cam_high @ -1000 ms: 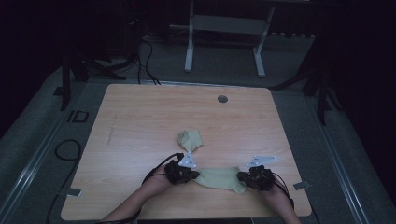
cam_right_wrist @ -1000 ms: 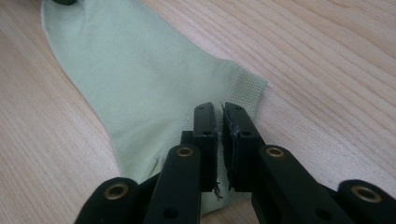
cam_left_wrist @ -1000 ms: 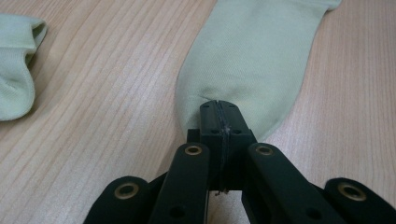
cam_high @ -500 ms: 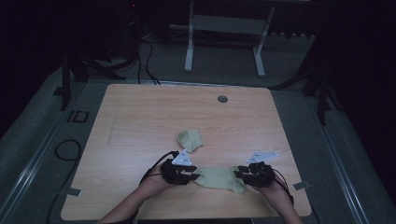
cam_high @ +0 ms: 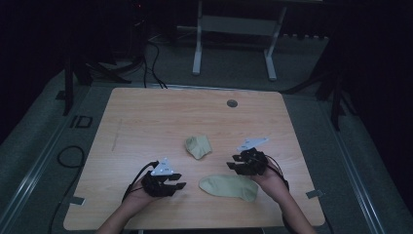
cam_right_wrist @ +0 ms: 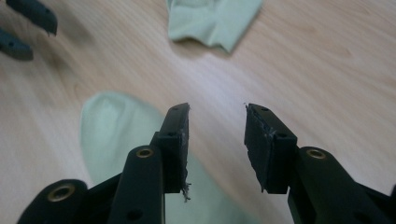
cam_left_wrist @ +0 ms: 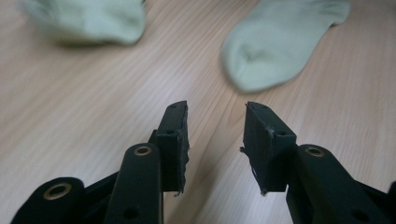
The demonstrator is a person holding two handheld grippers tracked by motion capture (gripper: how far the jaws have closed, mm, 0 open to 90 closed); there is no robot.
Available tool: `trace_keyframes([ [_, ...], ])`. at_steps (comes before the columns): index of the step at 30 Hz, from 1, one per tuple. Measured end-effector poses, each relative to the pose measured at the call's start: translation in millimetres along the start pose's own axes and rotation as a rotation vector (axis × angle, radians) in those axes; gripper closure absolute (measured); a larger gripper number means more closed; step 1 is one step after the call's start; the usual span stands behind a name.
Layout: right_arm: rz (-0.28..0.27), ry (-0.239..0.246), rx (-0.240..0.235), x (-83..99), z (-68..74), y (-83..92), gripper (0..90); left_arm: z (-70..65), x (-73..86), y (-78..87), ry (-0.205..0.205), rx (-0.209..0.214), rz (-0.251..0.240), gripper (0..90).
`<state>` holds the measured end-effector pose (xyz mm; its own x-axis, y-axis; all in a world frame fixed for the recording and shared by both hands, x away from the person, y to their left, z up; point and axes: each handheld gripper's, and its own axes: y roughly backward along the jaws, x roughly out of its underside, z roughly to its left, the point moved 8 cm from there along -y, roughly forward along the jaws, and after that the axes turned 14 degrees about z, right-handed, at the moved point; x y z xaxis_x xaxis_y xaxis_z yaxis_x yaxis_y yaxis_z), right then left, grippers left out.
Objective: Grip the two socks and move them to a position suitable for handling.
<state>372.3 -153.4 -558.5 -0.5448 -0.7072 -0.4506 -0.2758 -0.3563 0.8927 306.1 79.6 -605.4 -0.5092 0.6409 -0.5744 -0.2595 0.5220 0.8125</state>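
Two pale green socks lie on the wooden worktop (cam_high: pixel 146 122), both in its near half. The flat sock (cam_high: pixel 229 187) is stretched out lengthwise close to the near edge, a little right of the middle. The bunched sock (cam_high: pixel 198 146) sits farther in, toward the centre of the worktop, apart from the flat one.

The left tongs (cam_high: pixel 179 181) are held near the near edge, left of the flat sock and clear of it, pointing toward it. Their jaws have just been opening and now stand spread with bare wood between them. In the left gripper view the left tongs (cam_left_wrist: pixel 216 140) face the rounded end of the flat sock (cam_left_wrist: pixel 275 46), with the bunched sock (cam_left_wrist: pixel 88 21) blurred at the upper left.

The right tongs (cam_high: pixel 233 165) hover just above the right end of the flat sock, toward the right edge of the worktop. Their jaws have likewise just been opening and stand spread, pinching nothing. In the right gripper view the right tongs (cam_right_wrist: pixel 217 140) sit over the flat sock (cam_right_wrist: pixel 116 135), which runs under the left jaw, while the bunched sock (cam_right_wrist: pixel 210 18) lies ahead and the tips of the left tongs (cam_right_wrist: pixel 28 28) show in the upper left corner.
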Motion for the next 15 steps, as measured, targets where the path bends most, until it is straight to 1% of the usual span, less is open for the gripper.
trace_keyframes([
  [1,0.005,0.008,-0.002,-6.9,0.1,-3.2,59.9,3.6,8.9,2.7,0.022,-0.008,0.0,59.7],
  [2,0.015,0.009,-0.016,-23.0,0.7,-10.4,59.7,4.3,12.0,4.0,0.029,-0.009,-0.001,59.8],
  [7,0.023,0.042,-0.01,-55.7,3.5,-28.8,58.8,5.9,23.1,8.5,0.051,-0.014,-0.004,59.5],
  [11,0.041,0.031,-0.022,-79.8,3.1,-46.4,58.0,5.5,27.7,10.3,0.062,-0.015,-0.013,59.6],
  [12,0.045,0.03,-0.025,-85.2,3.0,-50.6,56.9,5.7,28.7,10.4,0.058,-0.018,-0.011,59.6],
  [14,0.056,0.027,-0.024,-95.2,3.0,-59.9,54.7,6.0,29.5,10.5,0.064,-0.018,-0.016,59.5],
  [15,0.06,0.019,-0.032,-99.9,3.4,-64.5,54.4,6.3,29.5,10.5,0.069,-0.02,-0.017,58.6],
])
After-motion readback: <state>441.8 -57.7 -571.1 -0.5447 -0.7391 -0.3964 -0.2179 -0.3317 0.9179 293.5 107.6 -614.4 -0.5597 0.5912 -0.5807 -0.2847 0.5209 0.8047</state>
